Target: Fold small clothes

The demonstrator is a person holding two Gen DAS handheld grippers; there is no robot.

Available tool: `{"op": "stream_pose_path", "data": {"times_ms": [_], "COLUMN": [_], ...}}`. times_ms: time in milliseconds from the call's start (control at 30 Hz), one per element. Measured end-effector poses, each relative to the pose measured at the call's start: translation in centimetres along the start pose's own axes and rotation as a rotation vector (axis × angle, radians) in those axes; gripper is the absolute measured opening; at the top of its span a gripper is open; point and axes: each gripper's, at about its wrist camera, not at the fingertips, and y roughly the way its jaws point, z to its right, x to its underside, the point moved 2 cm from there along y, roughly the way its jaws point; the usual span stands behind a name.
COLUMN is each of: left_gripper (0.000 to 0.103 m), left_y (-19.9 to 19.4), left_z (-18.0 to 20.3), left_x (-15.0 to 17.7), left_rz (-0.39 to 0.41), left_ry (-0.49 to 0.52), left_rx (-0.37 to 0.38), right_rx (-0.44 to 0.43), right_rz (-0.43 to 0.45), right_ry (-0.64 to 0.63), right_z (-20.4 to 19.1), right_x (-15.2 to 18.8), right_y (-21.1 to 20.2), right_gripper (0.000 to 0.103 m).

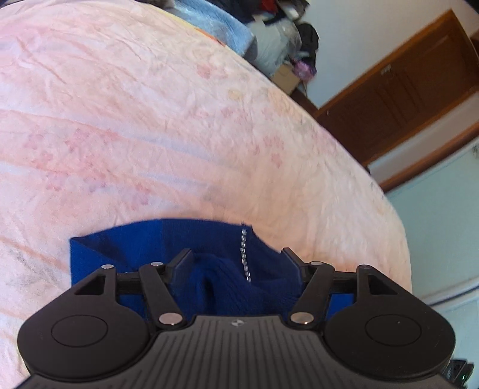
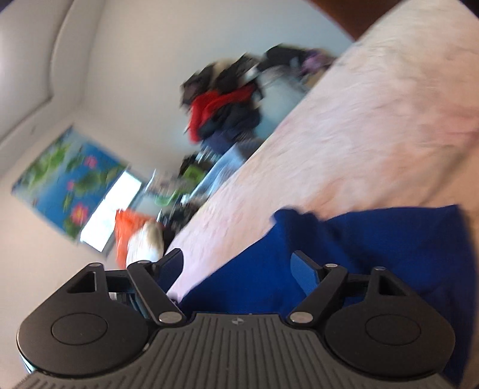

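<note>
A small royal-blue garment (image 1: pixel 143 239) lies on the pink bed sheet (image 1: pixel 149 119), partly folded, with a ribbed part bunched up and a short silver chain-like line (image 1: pixel 245 257) on it. My left gripper (image 1: pixel 235 255) stands open over it, and the bunched cloth sits loose between the fingers. In the blurred right wrist view the same blue garment (image 2: pixel 374 245) spreads over the sheet (image 2: pixel 359 134). My right gripper (image 2: pixel 238 260) is wide open above the garment's edge, its pads apart from the cloth.
Beyond the far edge of the bed lie a light blue towel (image 1: pixel 215 24) and a heap of dark and red clothes (image 2: pixel 215 107). A wooden door (image 1: pixel 404 98) stands at the right. A flower picture (image 2: pixel 69 179) hangs on the wall, with an orange thing (image 2: pixel 125 230) below it.
</note>
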Motion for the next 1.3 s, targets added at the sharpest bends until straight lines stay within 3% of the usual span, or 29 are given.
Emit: {"op": "stream_pose_path", "data": {"times_ms": [67, 133, 200, 267, 400, 533, 633, 700, 767, 867, 1033, 1133, 1200, 1267, 1300], "left_gripper": [0.064, 0.064, 0.064, 0.064, 0.064, 0.064, 0.064, 0.064, 0.064, 0.064, 0.064, 0.064, 0.064, 0.064, 0.064], "left_y": [-0.7, -1.7, -2.7, -3.4, -3.7, -2.4, -1.9, -2.4, -3.2, -4.6, -4.4, -3.6, -3.1, -2.8, -2.8], "left_z": [0.0, 0.1, 0.1, 0.4, 1.9, 2.7, 0.6, -1.3, -2.3, -1.6, 0.8, 1.3, 1.6, 1.6, 1.5], "left_x": [-0.1, 0.1, 0.7, 1.4, 3.9, 6.4, 6.5, 6.2, 6.2, 6.8, 8.2, 9.4, 10.0, 10.3, 10.3], "left_rz": [0.037, 0.076, 0.113, 0.139, 0.167, 0.172, 0.157, 0.151, 0.152, 0.183, 0.183, 0.164, 0.176, 0.179, 0.176], "left_ry": [0.016, 0.063, 0.123, 0.186, 0.401, 0.586, 0.549, 0.496, 0.471, 0.497, 0.541, 0.562, 0.595, 0.606, 0.596], "left_rx": [-0.037, -0.092, -0.124, -0.169, -0.272, -0.419, -0.499, -0.531, -0.545, -0.524, -0.473, -0.458, -0.478, -0.494, -0.488], "right_rx": [0.045, 0.193, 0.358, 0.435, 0.392, 0.33, 0.434, 0.518, 0.519, 0.468, 0.529, 0.516, 0.519, 0.519, 0.521], "right_rz": [-0.061, -0.058, 0.013, 0.09, 0.101, -0.044, -0.072, -0.003, 0.106, 0.165, 0.055, -0.057, -0.067, -0.05, -0.026], "right_ry": [-0.054, -0.094, -0.127, -0.157, -0.261, -0.4, -0.425, -0.36, -0.29, -0.273, -0.333, -0.349, -0.393, -0.402, -0.396], "right_z": [-0.8, -0.7, -0.1, -0.3, -2.6, -4.5, -3.7, -2.4, -1.2, -0.4, 1.3, 2.1, 1.9, 1.7, 1.6], "right_x": [0.4, 0.4, 0.2, 0.2, 1.5, 3.3, 3.9, 3.1, 2.1, 0.1, -1.4, -0.7, -0.2, -0.3, -0.5], "right_y": [1.1, 1.7, 1.1, 0.3, -0.2, 1.5, 1.8, 0.4, -1.9, -3.2, 0.4, 2.7, 3.3, 2.8, 2.2], "right_gripper": [0.089, 0.088, 0.086, 0.088, 0.09, 0.099, 0.097, 0.098, 0.096, 0.085, 0.037, 0.036, 0.037, 0.022, 0.002]}}
